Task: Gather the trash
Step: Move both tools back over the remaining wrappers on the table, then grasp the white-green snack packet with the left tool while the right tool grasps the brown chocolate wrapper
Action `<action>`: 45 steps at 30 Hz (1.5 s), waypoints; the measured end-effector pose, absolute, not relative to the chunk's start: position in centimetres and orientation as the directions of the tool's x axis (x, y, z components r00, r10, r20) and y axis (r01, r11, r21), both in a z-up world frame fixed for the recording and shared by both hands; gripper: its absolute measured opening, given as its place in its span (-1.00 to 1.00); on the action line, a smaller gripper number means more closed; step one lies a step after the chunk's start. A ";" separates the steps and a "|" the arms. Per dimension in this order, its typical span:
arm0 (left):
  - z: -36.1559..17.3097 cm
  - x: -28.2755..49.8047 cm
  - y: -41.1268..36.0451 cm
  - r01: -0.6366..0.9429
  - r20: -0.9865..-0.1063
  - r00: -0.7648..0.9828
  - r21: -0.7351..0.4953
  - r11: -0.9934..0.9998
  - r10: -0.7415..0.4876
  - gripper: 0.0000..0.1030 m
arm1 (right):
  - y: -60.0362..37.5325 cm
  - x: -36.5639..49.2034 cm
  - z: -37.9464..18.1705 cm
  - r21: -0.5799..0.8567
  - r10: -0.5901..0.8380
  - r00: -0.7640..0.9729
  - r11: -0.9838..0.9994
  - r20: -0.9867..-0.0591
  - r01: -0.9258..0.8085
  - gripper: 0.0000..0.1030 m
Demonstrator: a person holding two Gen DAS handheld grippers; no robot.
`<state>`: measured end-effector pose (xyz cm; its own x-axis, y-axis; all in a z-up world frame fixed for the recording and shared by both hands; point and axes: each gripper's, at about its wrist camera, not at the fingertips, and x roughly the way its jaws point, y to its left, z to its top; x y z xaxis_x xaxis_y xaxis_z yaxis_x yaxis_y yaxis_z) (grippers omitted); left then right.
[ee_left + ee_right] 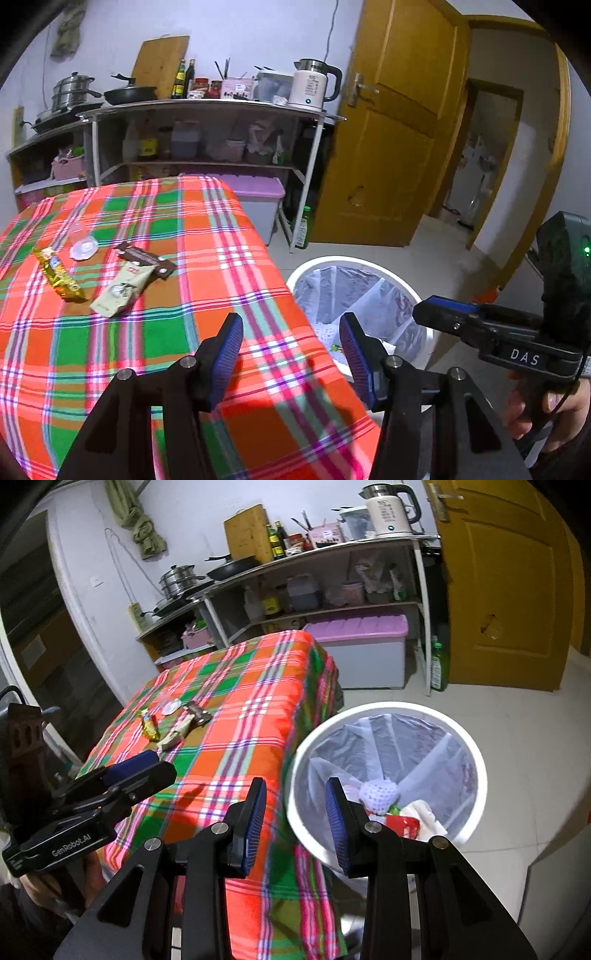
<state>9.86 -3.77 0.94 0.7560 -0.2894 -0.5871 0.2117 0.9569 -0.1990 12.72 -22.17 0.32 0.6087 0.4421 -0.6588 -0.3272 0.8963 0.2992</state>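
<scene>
On the plaid tablecloth (pixel 221 295) lie a gold wrapper (pixel 59 275), a beige packet (pixel 123 286), a brown wrapper (pixel 146 258) and a clear plastic lid (pixel 84 249); they also show in the right wrist view, with the gold wrapper (pixel 149 725) leftmost. A white trash bin (pixel 476 768) with a clear liner stands on the floor right of the table and holds some trash (pixel 399 812). My left gripper (pixel 291 354) is open and empty over the table's right edge. My right gripper (pixel 295 827) is open and empty between the table edge and the bin.
A metal shelf rack (pixel 207 107) with a kettle (pixel 314 85), pans and bottles stands behind the table. A lilac-lidded storage box (pixel 362 653) and a green bottle (pixel 439 664) sit on the floor. A yellow wooden door (pixel 399 129) stands open at right.
</scene>
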 end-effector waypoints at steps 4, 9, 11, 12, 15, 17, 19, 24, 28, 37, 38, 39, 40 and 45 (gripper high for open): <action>1.1 9.3 -2.5 0.192 -0.583 0.765 -0.201 0.961 -0.274 0.05 | -21.0 12.7 0.5 0.295 0.456 0.600 0.888 -0.657 -0.352 -0.34; 0.9 8.9 -0.7 0.156 -0.585 0.772 -0.206 0.966 -0.249 0.05 | -19.3 12.9 0.8 0.285 0.476 0.587 0.875 -0.656 -0.392 -0.34; 0.8 8.8 0.2 0.135 -0.587 0.775 -0.207 0.969 -0.234 0.05 | -18.7 13.0 0.8 0.281 0.481 0.581 0.871 -0.657 -0.403 -0.34; 0.8 8.8 0.6 0.126 -0.588 0.777 -0.208 0.970 -0.227 0.05 | -18.4 13.1 0.8 0.278 0.483 0.578 0.869 -0.658 -0.410 -0.34; 0.6 8.7 1.7 0.099 -0.590 0.781 -0.209 0.973 -0.207 0.05 | -17.6 13.4 0.9 0.276 0.489 0.572 0.864 -0.658 -0.422 -0.34; 0.6 8.8 2.4 0.085 -0.590 0.784 -0.208 0.975 -0.194 0.05 | -17.1 13.6 0.9 0.276 0.495 0.569 0.860 -0.657 -0.430 -0.34; 0.6 9.0 3.1 0.071 -0.590 0.787 -0.207 0.976 -0.182 0.05 | -16.8 13.8 1.0 0.274 0.497 0.567 0.858 -0.657 -0.435 -0.33; 0.7 9.4 4.5 0.043 -0.586 0.795 -0.199 0.979 -0.154 0.05 | -15.9 14.4 0.9 0.271 0.503 0.558 0.852 -0.660 -0.448 -0.31; 0.5 10.0 5.8 0.021 -0.591 0.797 -0.188 0.982 -0.130 0.05 | -15.3 14.8 0.8 0.266 0.505 0.552 0.849 -0.663 -0.457 -0.30; -0.5 12.3 8.3 -0.017 -0.618 0.781 -0.166 0.986 -0.090 0.05 | -13.8 16.4 0.2 0.271 0.518 0.530 0.837 -0.671 -0.475 -0.29; -0.6 12.6 8.5 -0.017 -0.621 0.779 -0.165 0.986 -0.090 0.05 | -13.7 16.5 0.1 0.271 0.519 0.529 0.836 -0.671 -0.476 -0.29; -0.8 13.0 8.6 -0.018 -0.625 0.776 -0.163 0.987 -0.089 0.05 | -13.5 16.7 0.0 0.272 0.520 0.527 0.835 -0.672 -0.478 -0.29; -1.0 13.5 8.9 -0.022 -0.632 0.770 -0.158 0.987 -0.084 0.05 | -13.4 16.9 0.0 0.273 0.521 0.525 0.834 -0.673 -0.479 -0.29; -2.0 15.5 9.3 -0.018 -0.658 0.748 -0.149 0.989 -0.085 0.05 | -13.1 18.0 -0.5 0.279 0.522 0.518 0.834 -0.678 -0.476 -0.29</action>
<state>15.49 9.28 -1.97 0.7484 -0.0853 -0.6578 -0.0180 0.9887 -0.1487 17.95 -13.10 -0.50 0.5176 0.5222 -0.6778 -0.4761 0.8340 0.2789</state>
